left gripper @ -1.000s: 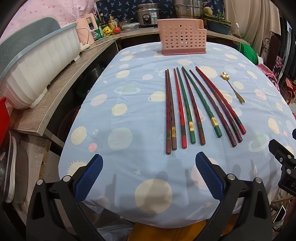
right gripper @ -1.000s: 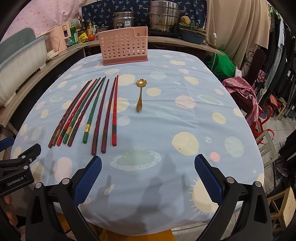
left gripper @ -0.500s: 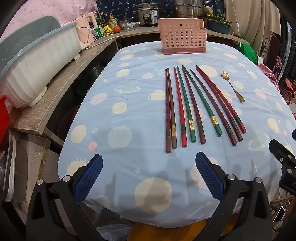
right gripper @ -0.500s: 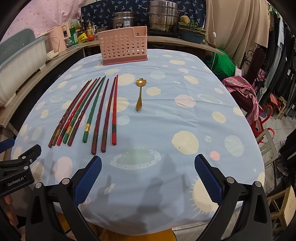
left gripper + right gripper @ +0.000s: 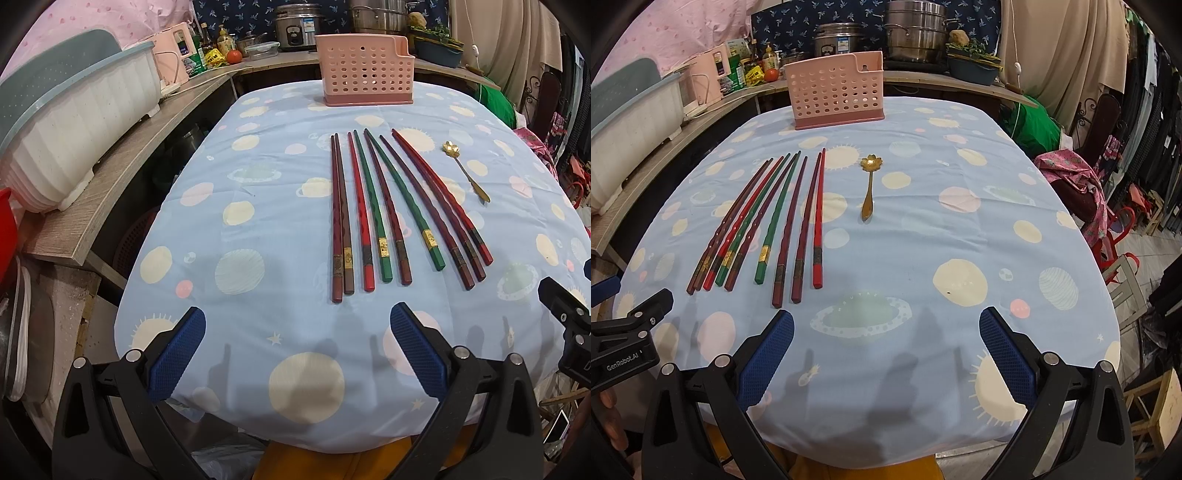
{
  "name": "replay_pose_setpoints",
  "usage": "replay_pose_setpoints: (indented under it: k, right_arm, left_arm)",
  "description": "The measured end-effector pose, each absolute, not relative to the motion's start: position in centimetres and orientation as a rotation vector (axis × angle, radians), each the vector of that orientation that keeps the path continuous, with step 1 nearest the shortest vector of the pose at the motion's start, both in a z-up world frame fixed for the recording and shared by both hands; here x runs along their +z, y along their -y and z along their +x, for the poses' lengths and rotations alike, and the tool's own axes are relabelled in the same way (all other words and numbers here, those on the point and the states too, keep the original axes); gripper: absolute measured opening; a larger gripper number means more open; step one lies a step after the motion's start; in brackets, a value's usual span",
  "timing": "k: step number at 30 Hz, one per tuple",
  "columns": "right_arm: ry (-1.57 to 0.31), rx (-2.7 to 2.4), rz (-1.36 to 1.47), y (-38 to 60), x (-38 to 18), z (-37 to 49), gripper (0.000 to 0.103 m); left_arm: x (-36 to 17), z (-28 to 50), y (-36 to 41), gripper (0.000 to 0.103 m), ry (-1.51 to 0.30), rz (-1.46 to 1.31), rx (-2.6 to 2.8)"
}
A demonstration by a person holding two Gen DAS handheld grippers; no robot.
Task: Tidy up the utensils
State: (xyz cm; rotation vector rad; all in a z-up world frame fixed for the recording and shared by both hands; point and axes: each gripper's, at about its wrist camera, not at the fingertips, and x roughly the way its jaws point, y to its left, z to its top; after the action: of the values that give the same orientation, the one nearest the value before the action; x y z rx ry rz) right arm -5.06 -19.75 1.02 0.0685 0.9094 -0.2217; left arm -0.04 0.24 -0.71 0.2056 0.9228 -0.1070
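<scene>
Several red, brown and green chopsticks point(image 5: 384, 210) lie side by side on the blue patterned tablecloth point(image 5: 258, 206), seen also in the right wrist view point(image 5: 775, 218). A small gold spoon point(image 5: 467, 173) with a flower-shaped bowl lies to their right point(image 5: 868, 188). A pink perforated utensil basket point(image 5: 365, 70) stands at the table's far edge point(image 5: 836, 94). My left gripper point(image 5: 297, 354) is open and empty above the near edge, in front of the chopsticks. My right gripper point(image 5: 886, 354) is open and empty, nearer the spoon side.
A wooden shelf point(image 5: 122, 166) runs along the left with a white and teal dish rack point(image 5: 70, 122). Pots, a rice cooker point(image 5: 297, 26) and bottles stand on the counter behind. Chairs and clothes point(image 5: 1082, 181) crowd the right side.
Both grippers have drifted only slightly; the table view shifted a little. Nothing on the table has moved.
</scene>
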Motion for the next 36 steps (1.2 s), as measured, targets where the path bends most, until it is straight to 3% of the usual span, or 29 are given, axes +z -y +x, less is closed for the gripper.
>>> replay_pose_setpoints:
  k: [20, 36]
  right_arm:
    - [-0.922, -0.225, 0.085, 20.2, 0.5, -4.9, 0.096]
    - [-0.952, -0.237, 0.098, 21.5, -0.8, -2.1, 0.096]
  left_arm:
    - [-1.3, 0.4, -0.4, 0.096, -0.942, 0.199, -0.101]
    - [-4.0, 5.1, -1.8, 0.093, -1.019, 0.144, -0.060]
